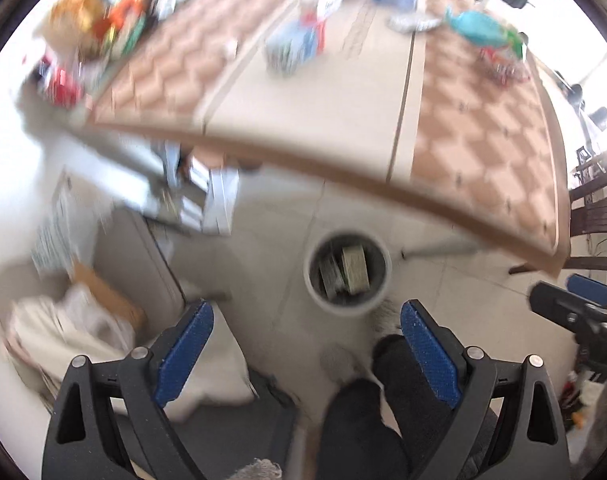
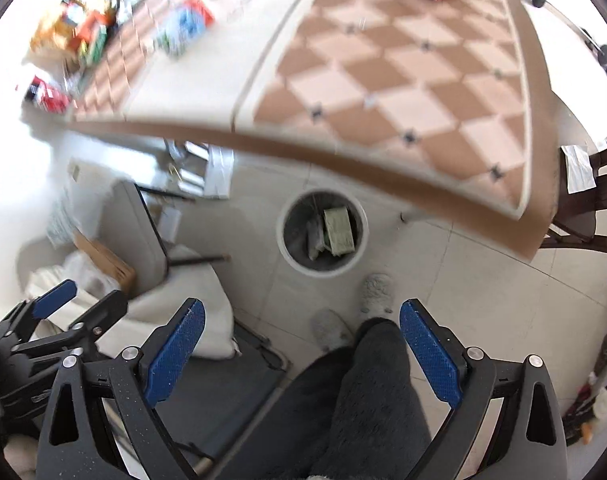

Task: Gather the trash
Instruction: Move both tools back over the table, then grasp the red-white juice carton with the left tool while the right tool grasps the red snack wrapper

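A checkered table carries scattered wrappers toward its far edge and left corner. On the tiled floor below its near edge stands a white bin holding trash.

I'm in a home, dining area: checkered tablecloth on the table, snack packets piled at its far end, tiled floor, wooden chair, white bin, my slippers.
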